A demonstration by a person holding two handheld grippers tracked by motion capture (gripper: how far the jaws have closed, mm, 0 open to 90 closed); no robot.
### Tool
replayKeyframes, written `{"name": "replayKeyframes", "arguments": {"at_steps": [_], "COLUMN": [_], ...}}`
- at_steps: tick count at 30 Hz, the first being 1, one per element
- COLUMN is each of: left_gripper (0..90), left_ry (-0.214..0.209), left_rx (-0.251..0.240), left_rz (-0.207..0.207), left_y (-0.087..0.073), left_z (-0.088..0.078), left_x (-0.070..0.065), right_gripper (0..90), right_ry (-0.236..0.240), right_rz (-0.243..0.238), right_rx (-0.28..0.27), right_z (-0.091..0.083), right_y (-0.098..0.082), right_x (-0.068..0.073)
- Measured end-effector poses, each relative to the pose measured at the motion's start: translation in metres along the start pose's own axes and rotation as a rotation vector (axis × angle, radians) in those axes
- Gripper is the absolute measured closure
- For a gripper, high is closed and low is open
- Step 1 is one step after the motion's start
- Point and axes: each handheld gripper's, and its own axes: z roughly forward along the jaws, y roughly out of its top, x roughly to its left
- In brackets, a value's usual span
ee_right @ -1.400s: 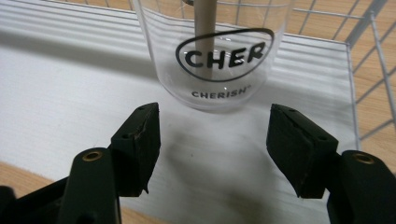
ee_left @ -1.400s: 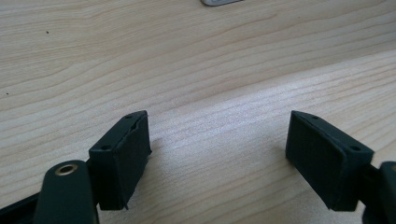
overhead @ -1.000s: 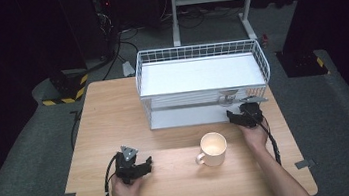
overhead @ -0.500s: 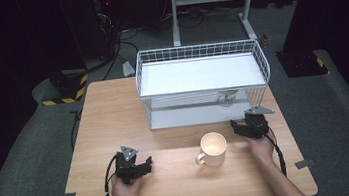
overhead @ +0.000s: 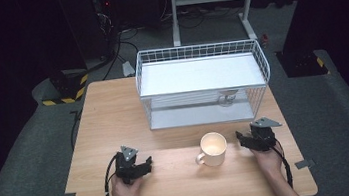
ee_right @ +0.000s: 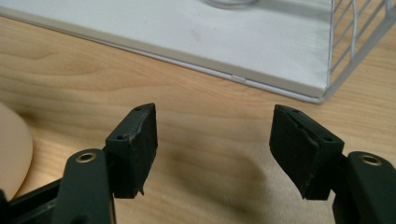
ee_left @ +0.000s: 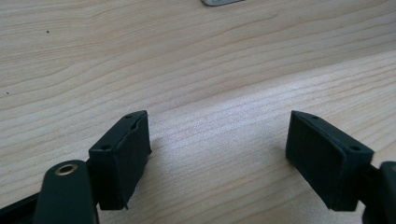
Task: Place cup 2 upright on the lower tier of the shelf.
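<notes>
A cream mug [overhead: 212, 149] stands upright on the wooden table [overhead: 114, 115], handle toward the front left. My right gripper [overhead: 252, 139] rests on the table just right of the mug, open, with bare wood between its jaws [ee_right: 212, 140]. The mug's edge [ee_right: 11, 154] shows at the left of the right gripper view. Near the front left of the table my left gripper [overhead: 138, 165] lies in a hand, open over bare wood [ee_left: 217, 149].
A white wire basket [overhead: 203, 82] on a white shelf base [ee_right: 187, 32] stands at the back of the table, a small glass object [overhead: 227, 96] under its tray. Dark floor, cables and a metal stand lie beyond the table.
My right gripper has drawn back from the basket's front toward the table's near edge, ending beside the mug. The left gripper and the mug have stayed put.
</notes>
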Motion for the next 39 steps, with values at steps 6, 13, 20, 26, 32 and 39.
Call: {"name": "replayKeyframes", "arguments": {"at_steps": [6, 13, 20, 26, 32, 39], "left_gripper": [22.1, 22.1, 22.1, 22.1, 22.1, 22.1], "left_ry": [0.000, 0.000, 0.000, -0.001, -0.001, 0.000], "left_rx": [0.000, 0.001, 0.002, 0.003, 0.003, 0.001], "left_rz": [0.000, 0.000, 0.000, 0.001, 0.001, 0.000], "left_y": [0.000, 0.000, 0.000, 0.000, 0.000, 0.000], "left_z": [0.000, 0.000, 0.000, 0.000, 0.000, 0.000], "left_x": [0.000, 0.000, 0.000, 0.000, 0.000, 0.000], "right_gripper": [31.5, 30.5, 29.5, 28.6, 24.3, 19.4], "right_ry": [0.011, 0.026, 0.039, 0.069, 0.105, 0.141], "right_rz": [0.002, -0.016, -0.037, -0.029, -0.019, -0.026], "right_rx": [-0.004, 0.001, -0.008, 0.001, 0.006, -0.002], "right_z": [-0.004, -0.014, -0.023, -0.031, -0.038, -0.045], "right_y": [-0.009, -0.017, -0.024, -0.029, -0.034, -0.042], "right_x": [0.001, 0.007, 0.011, 0.014, 0.018, 0.025]}}
